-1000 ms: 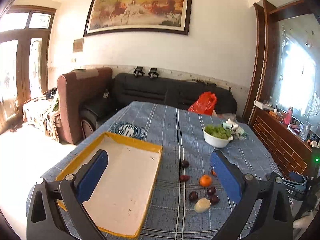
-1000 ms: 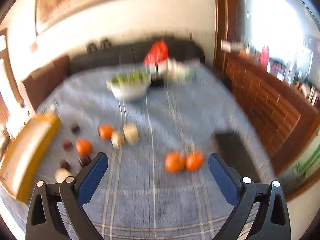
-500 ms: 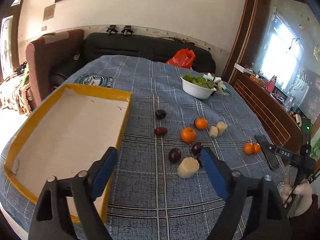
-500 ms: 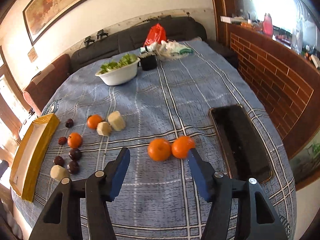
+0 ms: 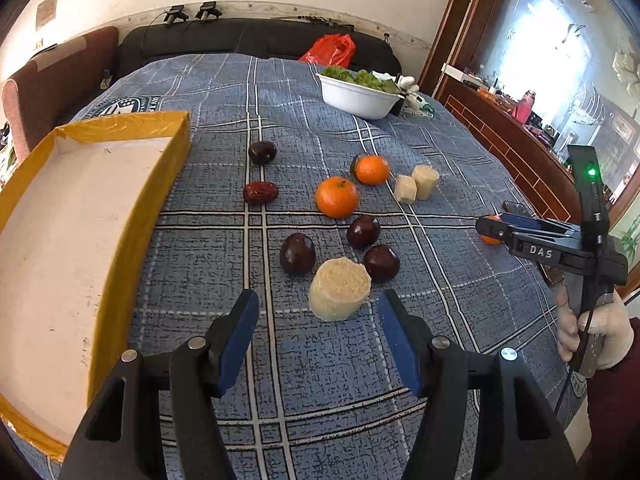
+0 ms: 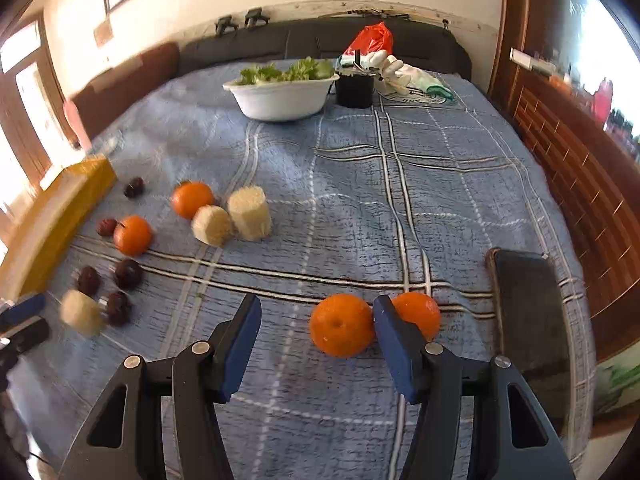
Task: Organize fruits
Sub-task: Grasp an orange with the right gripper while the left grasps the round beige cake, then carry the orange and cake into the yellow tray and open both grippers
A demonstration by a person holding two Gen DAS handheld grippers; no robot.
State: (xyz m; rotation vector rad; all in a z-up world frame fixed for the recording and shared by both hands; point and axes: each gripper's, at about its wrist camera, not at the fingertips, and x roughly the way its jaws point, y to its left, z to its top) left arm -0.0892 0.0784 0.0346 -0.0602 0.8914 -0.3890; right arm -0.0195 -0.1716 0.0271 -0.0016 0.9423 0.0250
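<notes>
My left gripper (image 5: 318,320) is open just short of a pale peeled chunk (image 5: 339,287) on the blue plaid cloth. Around the chunk lie dark plums (image 5: 297,254), a red date (image 5: 260,192), two tangerines (image 5: 337,196) and two more pale chunks (image 5: 416,182). My right gripper (image 6: 316,330) is open low over the cloth, with one tangerine (image 6: 341,330) between its jaws near the right finger. A second tangerine (image 6: 418,312) sits just behind that finger. The right gripper also shows in the left wrist view (image 5: 492,228).
A yellow-rimmed cardboard tray (image 5: 76,216) lies at the left. A white bowl of greens (image 5: 358,94) stands at the far side, with a black cup (image 6: 355,88) and gloves beside it. A black phone (image 6: 528,308) lies near the table's right edge.
Both grippers have moved down and forward toward the fruit. The left one has closed in on the pale chunk; the right one now has a tangerine between its jaws.
</notes>
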